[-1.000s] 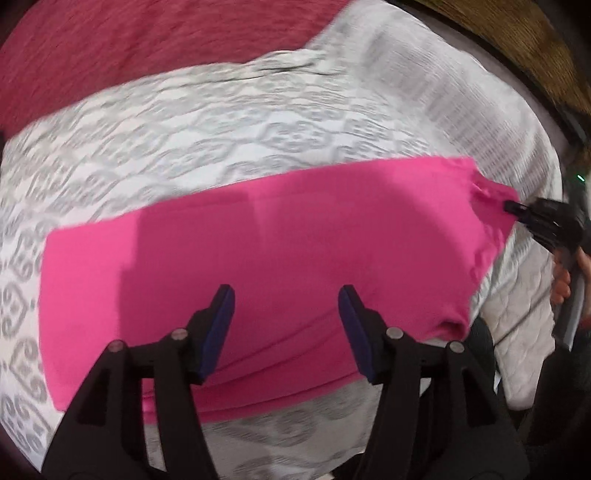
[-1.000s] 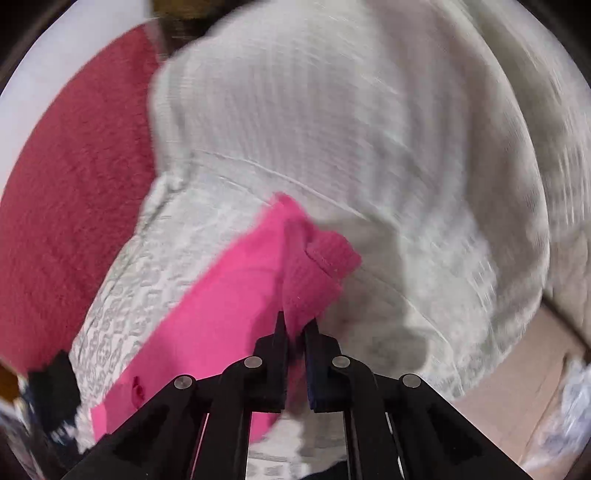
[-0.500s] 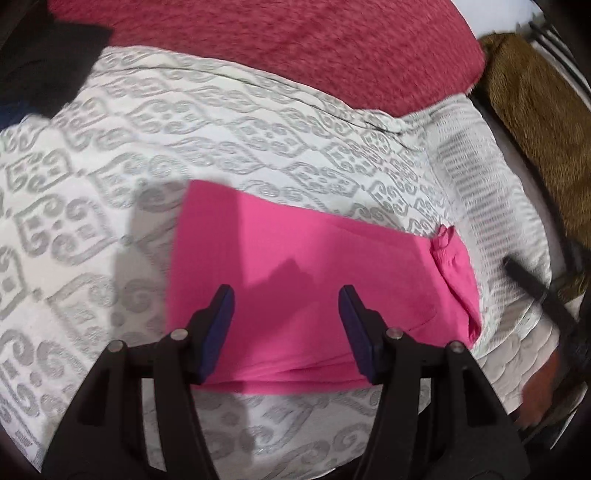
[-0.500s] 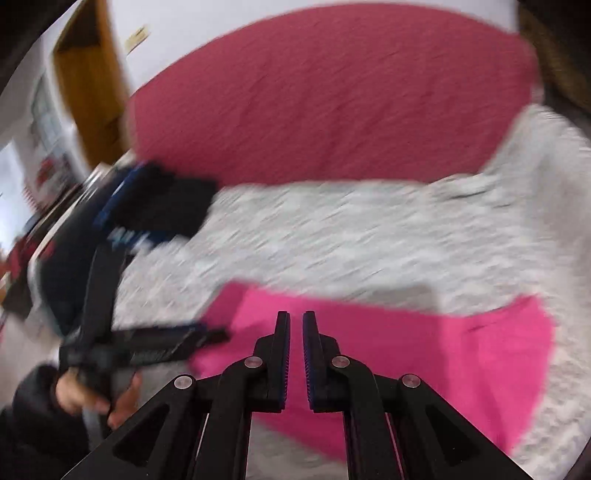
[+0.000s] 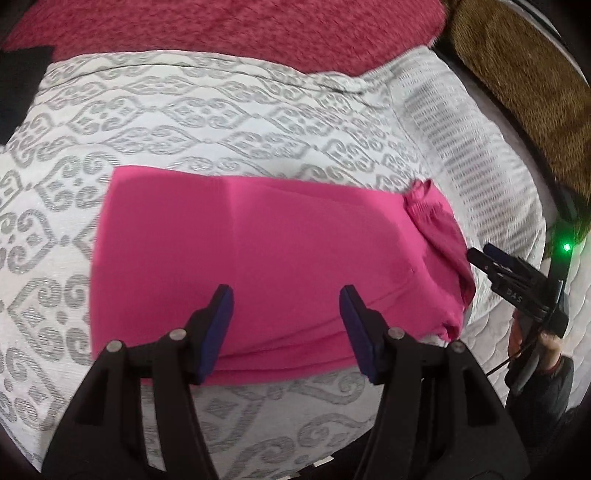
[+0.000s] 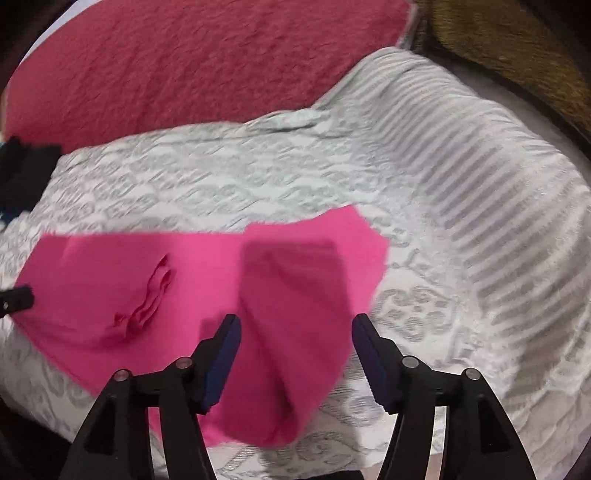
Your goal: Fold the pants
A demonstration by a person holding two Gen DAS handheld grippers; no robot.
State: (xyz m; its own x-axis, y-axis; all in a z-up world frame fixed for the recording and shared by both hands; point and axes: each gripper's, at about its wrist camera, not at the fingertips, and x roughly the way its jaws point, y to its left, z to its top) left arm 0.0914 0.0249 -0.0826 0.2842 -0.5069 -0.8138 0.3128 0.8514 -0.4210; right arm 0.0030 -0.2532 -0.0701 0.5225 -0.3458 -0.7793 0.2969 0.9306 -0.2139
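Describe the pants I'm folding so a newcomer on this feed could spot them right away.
Start at the white bed cover with its grey scroll pattern, below the dark red blanket. The pants lie flat on it, folded into a broad band. They are the only bright pink, plain thing there.

The near hem of the pink pants (image 5: 258,266) is hidden behind the left gripper (image 5: 286,325), the mattress (image 6: 461,177) is smeared by motion blur in the right wrist view, and the right gripper (image 5: 480,254) is seen too edge-on for its jaws to be judged there.
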